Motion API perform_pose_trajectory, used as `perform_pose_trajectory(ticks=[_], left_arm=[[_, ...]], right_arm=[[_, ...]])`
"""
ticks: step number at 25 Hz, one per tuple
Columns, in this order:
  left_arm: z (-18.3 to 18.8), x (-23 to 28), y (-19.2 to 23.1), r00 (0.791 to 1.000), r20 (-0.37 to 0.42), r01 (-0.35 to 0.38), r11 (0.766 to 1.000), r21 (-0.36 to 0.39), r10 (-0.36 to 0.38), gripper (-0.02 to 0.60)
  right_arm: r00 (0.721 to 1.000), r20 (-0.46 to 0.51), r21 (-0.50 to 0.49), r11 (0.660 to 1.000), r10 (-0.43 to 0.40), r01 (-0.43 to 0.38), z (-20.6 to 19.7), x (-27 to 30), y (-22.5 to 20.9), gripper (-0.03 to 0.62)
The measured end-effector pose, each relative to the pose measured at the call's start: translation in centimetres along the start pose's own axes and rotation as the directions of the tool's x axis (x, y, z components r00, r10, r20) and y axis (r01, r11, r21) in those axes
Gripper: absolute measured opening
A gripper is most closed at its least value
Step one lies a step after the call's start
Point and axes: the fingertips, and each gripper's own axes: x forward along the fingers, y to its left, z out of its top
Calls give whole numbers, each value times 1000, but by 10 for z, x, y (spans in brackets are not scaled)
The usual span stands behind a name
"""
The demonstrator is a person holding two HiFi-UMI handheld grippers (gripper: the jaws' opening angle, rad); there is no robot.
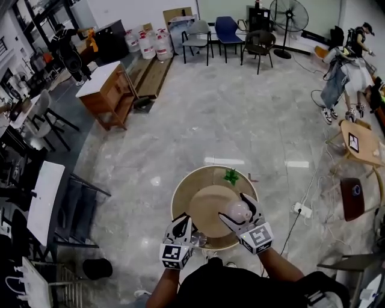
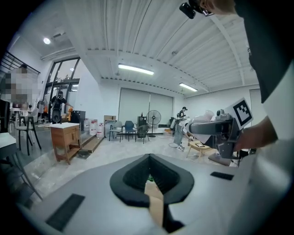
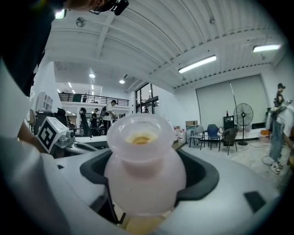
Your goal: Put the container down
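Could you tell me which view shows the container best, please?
The right gripper view: the container fills the frame, clamped in the right tool. The head view shows it small, above the table; the left gripper view barely shows it.

Place: large open workshop or lab hall
Floor (image 1: 198,120): polished pale stone, power strip (image 1: 302,210) lying on it
Ceiling (image 2: 183,46): ribbed white panels, strip lights (image 2: 135,69)
Furnishings: chairs (image 1: 227,30) by the far wall, pedestal fan (image 1: 289,18), wooden cabinet (image 1: 108,90), water jugs (image 1: 147,43)
Upper level: railed mezzanine (image 3: 85,97)
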Motion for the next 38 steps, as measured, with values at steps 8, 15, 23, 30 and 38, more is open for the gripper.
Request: perform_pose_trajectory(ticks=[8,15,23,30,38], left_arm=[[-18,29,37,998,-43,37,999,0,-36,-5],[-28,74,57,997,-72,-7,1000,-21,6,-5],[-66,133,48,992,-124,-9,999,-47,3,-5],[-92,173,80,988,-132,-84,995,-51,77,-5],[-131,206,70,988,-136,-85,994,-62,76,-5]], right_arm=[[999,-39,52,998,-21,23,-33,43,-7,410],[990,-130,62,996,-54,62,-83,72,-58,410],[955,-283,64,992,-85,107,-181,81,-118,410],[910,-391,32,987,-136,161,-277,93,-160,410],[851,-504,15,984,-144,176,-397,109,-187,410]])
